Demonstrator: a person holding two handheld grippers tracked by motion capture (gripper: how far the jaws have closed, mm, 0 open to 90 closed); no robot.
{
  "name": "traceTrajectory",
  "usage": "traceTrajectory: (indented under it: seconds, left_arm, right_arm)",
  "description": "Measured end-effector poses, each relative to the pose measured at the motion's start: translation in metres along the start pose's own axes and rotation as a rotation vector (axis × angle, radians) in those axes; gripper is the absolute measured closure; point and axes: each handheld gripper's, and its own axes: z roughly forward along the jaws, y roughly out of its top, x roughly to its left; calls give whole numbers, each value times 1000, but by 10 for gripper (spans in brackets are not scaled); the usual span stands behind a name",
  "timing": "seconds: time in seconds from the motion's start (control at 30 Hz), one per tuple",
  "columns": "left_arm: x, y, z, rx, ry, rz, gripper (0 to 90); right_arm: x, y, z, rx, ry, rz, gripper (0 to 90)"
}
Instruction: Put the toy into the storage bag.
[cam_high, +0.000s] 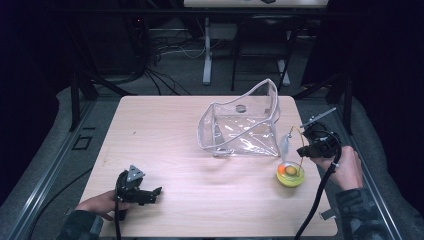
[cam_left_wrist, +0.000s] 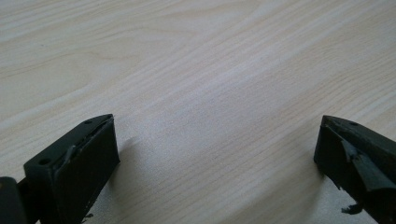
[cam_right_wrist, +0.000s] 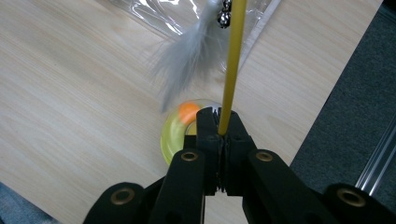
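Observation:
My right gripper (cam_high: 303, 150) is shut on a thin yellow wand (cam_right_wrist: 232, 60) at the table's right edge. The wand carries a grey feather (cam_right_wrist: 187, 56) and a small bell (cam_right_wrist: 225, 11); in the high view the feather (cam_high: 284, 146) hangs beside the gripper. Below it on the table sits a round yellow toy (cam_high: 290, 174) with an orange ball (cam_right_wrist: 188, 112) inside. The right gripper (cam_right_wrist: 219, 123) hovers over the yellow toy (cam_right_wrist: 173, 137). My left gripper (cam_high: 156, 194) rests open near the front left of the table, its jaws (cam_left_wrist: 217, 149) wide apart over bare wood.
A clear plastic bag (cam_high: 245, 125) stands open at the back middle of the wooden table (cam_high: 165, 145), just left of the feather. The table's right edge (cam_right_wrist: 327, 79) drops to grey floor close to the right gripper. Cables and stand legs lie beyond the far edge.

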Motion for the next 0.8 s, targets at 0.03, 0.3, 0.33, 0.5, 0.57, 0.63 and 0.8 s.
traceTrajectory:
  seconds: [0.03, 0.3, 0.33, 0.5, 0.57, 0.63, 0.8]
  left_arm:
    - [0, 0, 0, 1, 0, 4, 0]
    - [0, 0, 0, 0, 1, 2, 0]
    - [0, 0, 0, 0, 1, 2, 0]
    - [0, 0, 0, 0, 1, 1, 0]
    - [0, 0, 0, 0, 2, 3, 0]
    - [0, 0, 0, 0, 1, 1, 0]
    - [0, 0, 0, 0, 0, 0, 0]
  right_arm:
    - [0, 0, -4, -11, -5, 1, 887]
    - [-2, -2, -15, -26, -15, -3, 887]
    - [-1, -3, -16, -26, -16, -4, 888]
    - [-4, -5, -20, -35, -15, 3, 887]
    - [-4, -5, -20, -34, -19, 2, 888]
    - [-5, -6, -21, -35, -21, 0, 887]
    - [-5, -7, -21, -27, -15, -8, 888]
